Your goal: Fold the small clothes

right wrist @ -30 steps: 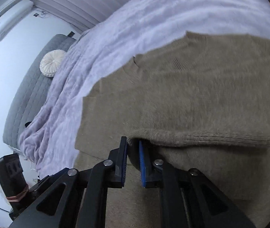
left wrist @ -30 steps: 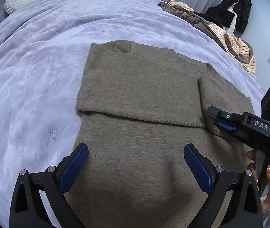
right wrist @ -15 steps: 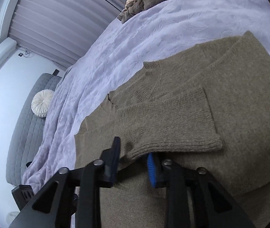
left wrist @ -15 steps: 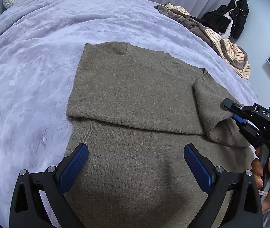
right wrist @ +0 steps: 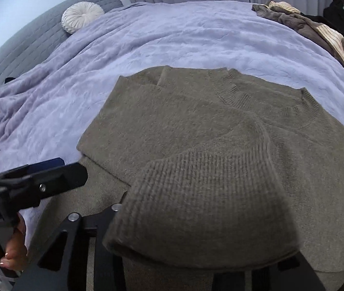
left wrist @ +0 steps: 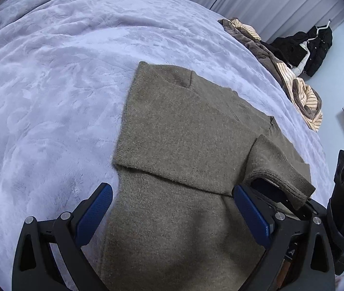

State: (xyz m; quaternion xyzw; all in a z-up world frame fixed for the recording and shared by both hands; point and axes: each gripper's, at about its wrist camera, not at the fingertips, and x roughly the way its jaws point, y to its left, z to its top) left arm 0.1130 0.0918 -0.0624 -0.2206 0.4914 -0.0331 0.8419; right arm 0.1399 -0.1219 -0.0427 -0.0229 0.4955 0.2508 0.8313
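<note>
Left tongs [left wrist: 172, 215] wide apart above sweater [left wrist: 184, 133]; right tongs [left wrist: 276, 194] just opening under draped cuff [right wrist: 196, 194], grip hidden

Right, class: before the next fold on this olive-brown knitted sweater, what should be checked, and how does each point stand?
1. Olive-brown knitted sweater flat on lilac plush blanket: ok.
2. One folded-in side lying smooth: ok.
3. Ribbed sleeve cuff laid flat: not ok, draped over right gripper.
4. Right gripper's hold: cannot tell; jaws have just been opening, cuff hides them.
5. Left gripper open, empty: ok.
</note>
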